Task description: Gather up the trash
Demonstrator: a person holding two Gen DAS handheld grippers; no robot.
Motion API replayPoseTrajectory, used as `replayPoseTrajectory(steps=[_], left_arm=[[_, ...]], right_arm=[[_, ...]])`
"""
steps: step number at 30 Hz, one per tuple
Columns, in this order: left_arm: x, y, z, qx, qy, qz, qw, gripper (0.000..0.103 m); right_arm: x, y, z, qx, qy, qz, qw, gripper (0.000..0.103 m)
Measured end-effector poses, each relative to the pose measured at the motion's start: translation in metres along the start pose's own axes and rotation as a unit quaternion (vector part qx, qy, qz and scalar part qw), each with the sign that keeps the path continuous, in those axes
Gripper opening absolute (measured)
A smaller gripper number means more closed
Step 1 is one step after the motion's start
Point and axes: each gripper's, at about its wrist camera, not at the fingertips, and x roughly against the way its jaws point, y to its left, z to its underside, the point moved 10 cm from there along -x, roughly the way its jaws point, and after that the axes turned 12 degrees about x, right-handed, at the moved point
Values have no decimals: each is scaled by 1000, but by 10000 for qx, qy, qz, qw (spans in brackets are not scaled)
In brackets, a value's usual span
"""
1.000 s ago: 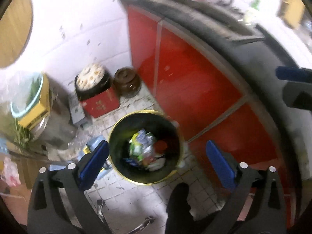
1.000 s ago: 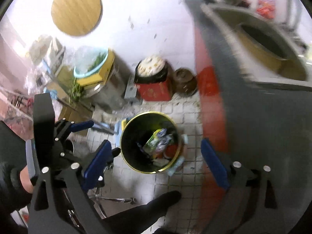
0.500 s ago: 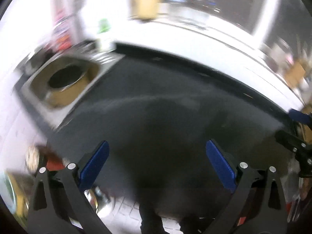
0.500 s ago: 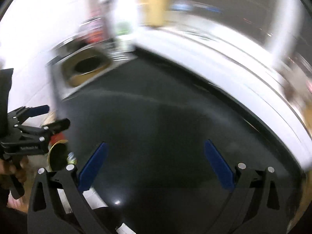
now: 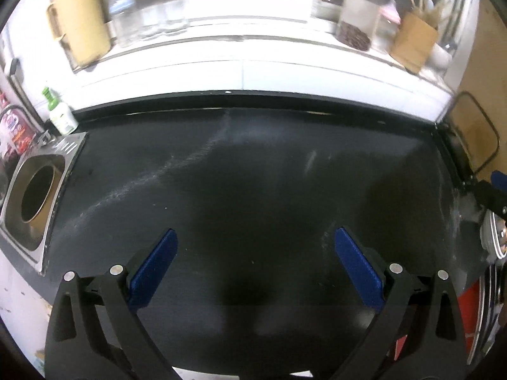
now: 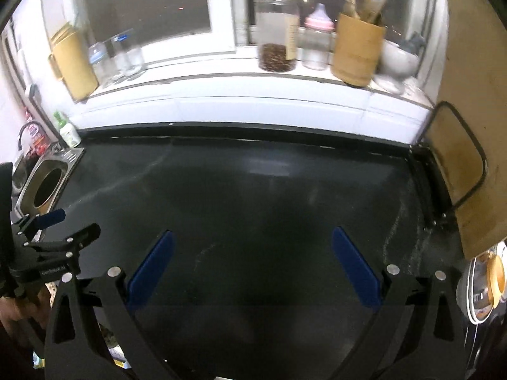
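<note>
Both my grippers, left (image 5: 255, 261) and right (image 6: 253, 261), hover over the dark tabletop (image 5: 253, 171), fingers wide, holding nothing; sink (image 5: 33, 194) at its left edge.

The right gripper (image 6: 253, 258) hangs over a bare black glossy surface (image 6: 253, 190), blue-padded jaws spread wide with nothing between them. At far left the left gripper (image 6: 60, 226), held in a hand (image 6: 14, 313), also stands with its jaws apart. Behind, a white tiled sill carries a clear glass jar of dark beans (image 6: 278, 51), a pink-capped bottle (image 6: 317, 42) and a bamboo utensil holder (image 6: 358, 49). A steel sink (image 6: 47, 183) sits far left; a wooden board (image 6: 469, 126) leans at right.
</note>
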Motion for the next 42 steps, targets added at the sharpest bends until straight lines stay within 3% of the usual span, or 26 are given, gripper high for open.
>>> replayPoseTrajectory(steps=[42], left_arm=[[2,6,2,-11,34,-84,10000,96]], right_arm=[[-15,3,-2,40,141,-189,9997,96]])
